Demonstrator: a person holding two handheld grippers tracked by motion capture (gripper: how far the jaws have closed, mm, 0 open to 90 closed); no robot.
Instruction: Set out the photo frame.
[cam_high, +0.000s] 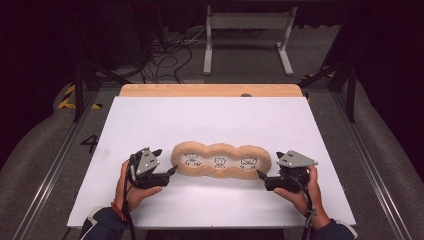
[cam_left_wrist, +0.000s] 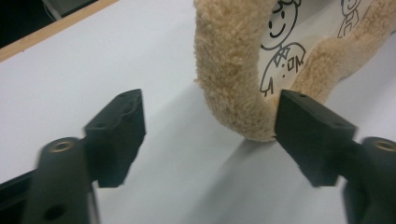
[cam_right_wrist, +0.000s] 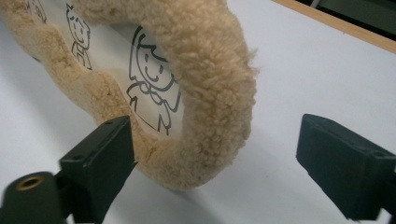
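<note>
Item: fleece-rimmed pad (cam_high: 221, 160) with cartoon figures, lying on the white worktop (cam_high: 210, 117), long axis running left to right. Left tool (cam_high: 169, 173) and right tool (cam_high: 261, 175) are flanking opposite ends, equally near, both gaping wide, gripping nothing.

Surroundings of a white-topped counter in a dark room

The counter (cam_high: 210, 120) has a white top with a bare wooden strip (cam_high: 210, 90) along its far edge. Beyond it, a white metal frame (cam_high: 247, 35) stands on the grey floor (cam_high: 30, 165) beside a tangle of black cables (cam_high: 167, 57). Yellow-and-black tape (cam_high: 67, 100) marks the floor at left.
</note>
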